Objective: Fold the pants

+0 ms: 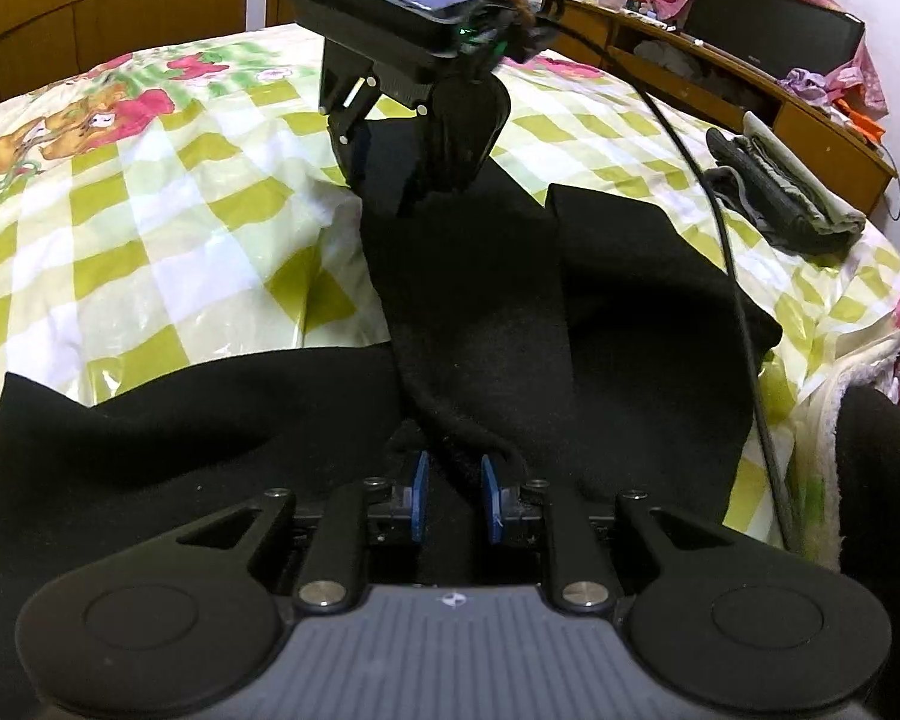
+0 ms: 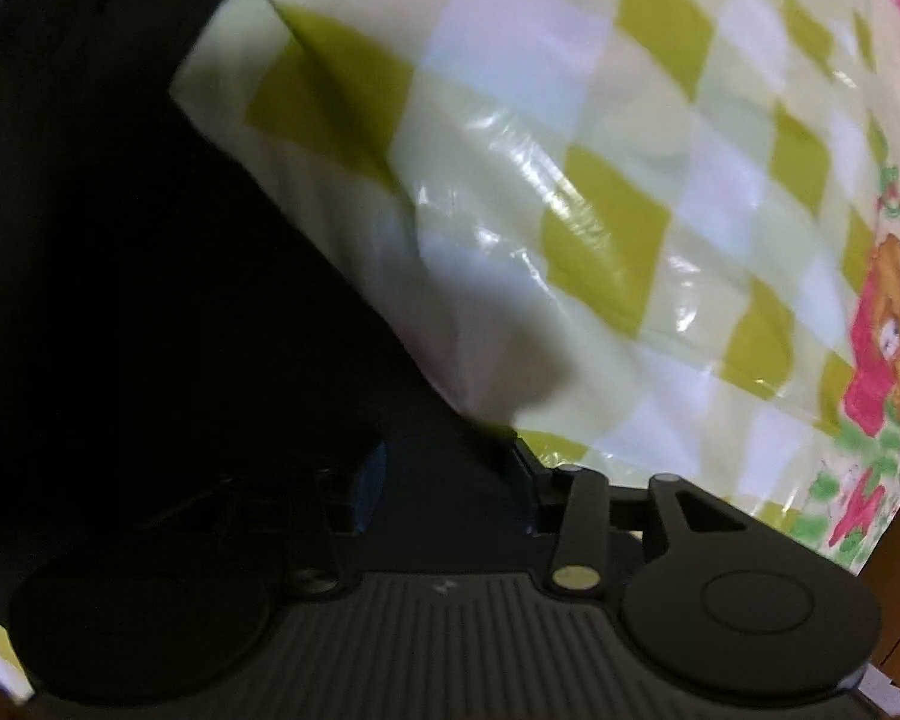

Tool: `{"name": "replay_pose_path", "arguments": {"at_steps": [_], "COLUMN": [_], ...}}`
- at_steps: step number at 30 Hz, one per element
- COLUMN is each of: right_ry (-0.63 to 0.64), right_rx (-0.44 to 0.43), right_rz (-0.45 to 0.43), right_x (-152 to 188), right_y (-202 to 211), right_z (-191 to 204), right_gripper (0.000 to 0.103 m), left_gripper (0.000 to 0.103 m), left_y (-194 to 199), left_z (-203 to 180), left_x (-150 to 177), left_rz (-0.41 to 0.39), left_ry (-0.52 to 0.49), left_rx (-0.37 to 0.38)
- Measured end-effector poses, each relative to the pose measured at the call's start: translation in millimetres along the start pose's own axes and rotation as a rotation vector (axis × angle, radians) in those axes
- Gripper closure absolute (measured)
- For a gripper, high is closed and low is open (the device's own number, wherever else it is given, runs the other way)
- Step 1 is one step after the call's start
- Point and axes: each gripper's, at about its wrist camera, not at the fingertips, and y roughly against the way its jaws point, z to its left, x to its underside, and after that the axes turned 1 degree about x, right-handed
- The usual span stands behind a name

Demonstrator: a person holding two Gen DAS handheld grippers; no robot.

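Black pants (image 1: 642,324) lie spread on a bed with a yellow-green checked cover (image 1: 168,252). My left gripper (image 1: 455,495) is shut on a bunched edge of the pants, pinched between its blue pads (image 1: 420,498). A taut strip of black cloth runs from it up to my right gripper (image 1: 402,192), seen from outside and held above the bed. In the right wrist view the right gripper (image 2: 450,492) is shut on black pants cloth (image 2: 150,300), which fills the left half. The checked cover (image 2: 630,180) shows beyond it.
A pile of folded dark and grey clothes (image 1: 780,192) lies at the bed's far right edge. A wooden headboard shelf (image 1: 720,78) holds a black box and loose clothes. A black cable (image 1: 732,276) hangs across the right side. Wooden cabinets (image 1: 90,12) stand behind.
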Motion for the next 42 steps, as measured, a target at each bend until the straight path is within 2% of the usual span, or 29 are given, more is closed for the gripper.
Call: {"name": "replay_pose_path", "arguments": {"at_steps": [1, 2, 3, 4, 9, 13, 17, 18, 23, 25, 27, 30, 32, 35, 37, 38, 42], "right_ry": [-0.05, -0.118, -0.17, -0.216, -0.463, -0.697, -0.903, -0.956, -1.158, -1.18, -1.134, -1.092, -1.074, -1.079, -1.06, -1.057, -1.115], "right_rx": [-0.011, -0.024, -0.014, 0.021, 0.14, 0.22, 0.279, 0.284, 0.305, 0.332, 0.381, 0.423, 0.451, 0.41, 0.406, 0.4, 0.366], "right_rz": [0.01, 0.021, 0.02, 0.021, -0.012, -0.055, -0.104, -0.123, -0.203, -0.256, -0.297, -0.375, -0.459, -0.511, -0.524, -0.514, -0.459], "right_x": [-0.6, 0.2, 2.7, 6.9, 44.2, 81.2, 104.8, 110.3, 129.4, 130.1, 119.9, 107.1, 94.9, 74.9, 70.0, 70.2, 75.1], "right_y": [-1.0, 0.3, 3.5, 7.8, 53.4, 105.1, 147.4, 153.1, 144.4, 138.9, 145.3, 148.6, 151.7, 146.2, 149.0, 150.2, 148.7], "right_z": [-2.7, -6.3, -7.5, -6.9, 14.0, 60.3, 123.9, 141.7, 182.7, 178.0, 171.9, 148.6, 129.0, 102.7, 110.1, 120.4, 187.2], "right_gripper": [0.063, 0.076, 0.094, 0.098, 0.1, 0.1, 0.1, 0.101, 0.101, 0.101, 0.101, 0.101, 0.1, 0.097, 0.097, 0.093, 0.09], "left_gripper": [0.069, 0.069, 0.069, 0.069, 0.069, 0.069, 0.069, 0.069, 0.069, 0.068, 0.067, 0.065, 0.065, 0.065, 0.064, 0.064, 0.064], "left_y": [-0.2, -0.3, -0.8, -1.1, 4.2, 11.0, 14.3, 14.1, 4.7, 0.7, -3.1, -9.3, -16.6, -22.5, -20.9, -20.0, -21.6], "left_z": [-0.1, -0.6, -1.9, -3.9, -19.2, -37.6, -63.0, -70.3, -100.3, -115.4, -125.3, -129.6, -129.8, -126.6, -118.5, -116.5, -109.9], "left_x": [1.2, 2.0, 3.1, 3.8, 7.1, 9.6, 10.6, 10.6, 5.5, -0.9, -11.6, -27.7, -33.0, -33.2, -28.6, -25.2, -16.5], "left_rz": [-0.003, -0.007, -0.011, -0.015, -0.053, -0.082, -0.075, -0.068, -0.027, -0.032, -0.055, -0.089, -0.093, -0.086, -0.085, -0.084, -0.083], "left_ry": [-0.002, -0.005, -0.01, -0.019, -0.064, -0.108, -0.179, -0.198, -0.268, -0.319, -0.347, -0.324, -0.318, -0.303, -0.274, -0.262, -0.249], "left_rx": [-0.001, -0.002, -0.007, -0.016, -0.067, -0.089, -0.107, -0.112, -0.132, -0.147, -0.162, -0.142, -0.143, -0.144, -0.131, -0.129, -0.109]}}
